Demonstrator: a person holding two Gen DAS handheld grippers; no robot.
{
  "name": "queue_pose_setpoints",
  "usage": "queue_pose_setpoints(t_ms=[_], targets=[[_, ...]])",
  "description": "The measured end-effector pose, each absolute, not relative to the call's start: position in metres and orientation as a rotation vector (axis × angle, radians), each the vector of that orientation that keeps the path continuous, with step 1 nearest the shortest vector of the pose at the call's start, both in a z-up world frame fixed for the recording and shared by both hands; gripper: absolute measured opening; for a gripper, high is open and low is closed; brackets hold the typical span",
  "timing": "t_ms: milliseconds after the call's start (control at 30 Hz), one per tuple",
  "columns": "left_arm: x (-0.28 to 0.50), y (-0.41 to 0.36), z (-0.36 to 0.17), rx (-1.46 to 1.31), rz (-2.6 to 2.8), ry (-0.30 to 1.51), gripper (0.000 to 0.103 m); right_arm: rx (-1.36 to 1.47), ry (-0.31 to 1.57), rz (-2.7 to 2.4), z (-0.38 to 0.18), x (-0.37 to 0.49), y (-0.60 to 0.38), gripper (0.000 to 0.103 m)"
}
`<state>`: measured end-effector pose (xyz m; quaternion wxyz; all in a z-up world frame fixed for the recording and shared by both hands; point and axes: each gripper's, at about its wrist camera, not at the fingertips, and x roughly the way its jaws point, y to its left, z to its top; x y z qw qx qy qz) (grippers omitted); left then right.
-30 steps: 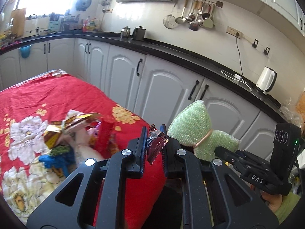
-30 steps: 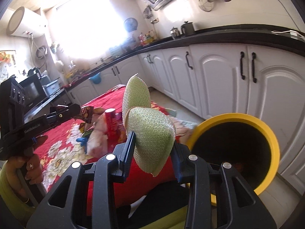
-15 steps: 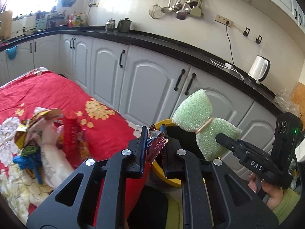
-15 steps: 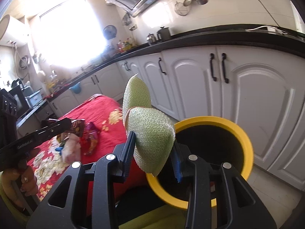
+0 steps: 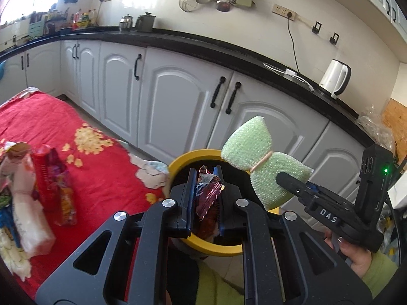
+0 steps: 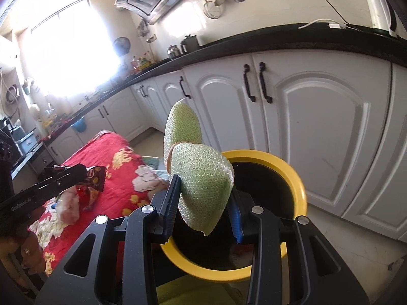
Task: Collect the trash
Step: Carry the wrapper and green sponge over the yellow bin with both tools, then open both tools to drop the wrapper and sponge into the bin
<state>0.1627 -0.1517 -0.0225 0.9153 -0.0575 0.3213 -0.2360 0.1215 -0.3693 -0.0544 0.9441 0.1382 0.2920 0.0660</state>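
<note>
My left gripper (image 5: 205,175) is shut on a crumpled dark red foil wrapper (image 5: 208,192), held over the mouth of a yellow-rimmed bin (image 5: 188,156) with a black inside. My right gripper (image 6: 204,185) is shut on a light green mesh sponge (image 6: 203,190) tied in the middle with a band, also above the yellow-rimmed bin (image 6: 296,178). In the left wrist view the green mesh sponge (image 5: 248,143) and the right gripper (image 5: 287,180) sit to the right. The right wrist view shows the left gripper (image 6: 84,174) with the foil wrapper (image 6: 94,178) at the left.
A table with a red flowered cloth (image 5: 51,124) stands left of the bin, with a heap of wrappers and bags (image 5: 30,190) on it. White cabinets (image 5: 178,96) under a black counter run close behind the bin. A white kettle (image 5: 334,77) stands on the counter.
Both grippers have swung away from the red table to above the yellow bin, sinking a little. The wrapper and the sponge stay gripped.
</note>
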Motion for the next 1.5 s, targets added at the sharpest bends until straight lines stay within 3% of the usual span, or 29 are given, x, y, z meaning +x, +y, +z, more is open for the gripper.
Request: queue_pose_setpoints(t_ms=[1033, 1100, 1167, 1500], targets=[[0.210, -0.205, -0.084, -0.130, -0.522, 0.814, 0.009, 0.347, 0.684, 0.028, -0.098, 0.136, -0.408, 0.037], [0.212, -0.203, -0.086, -0.142, -0.514, 0.824, 0.017, 0.355, 0.690, 0.018, -0.100, 0.136, -0.410, 0.043], [0.214, -0.201, -0.088, -0.161, -0.508, 0.833, 0.042, 0.362, 0.692, 0.007, -0.102, 0.136, -0.413, 0.046], [0.213, -0.192, -0.088, -0.172, -0.481, 0.831, 0.083, 0.386, 0.673, -0.030, -0.099, 0.133, -0.421, 0.063]])
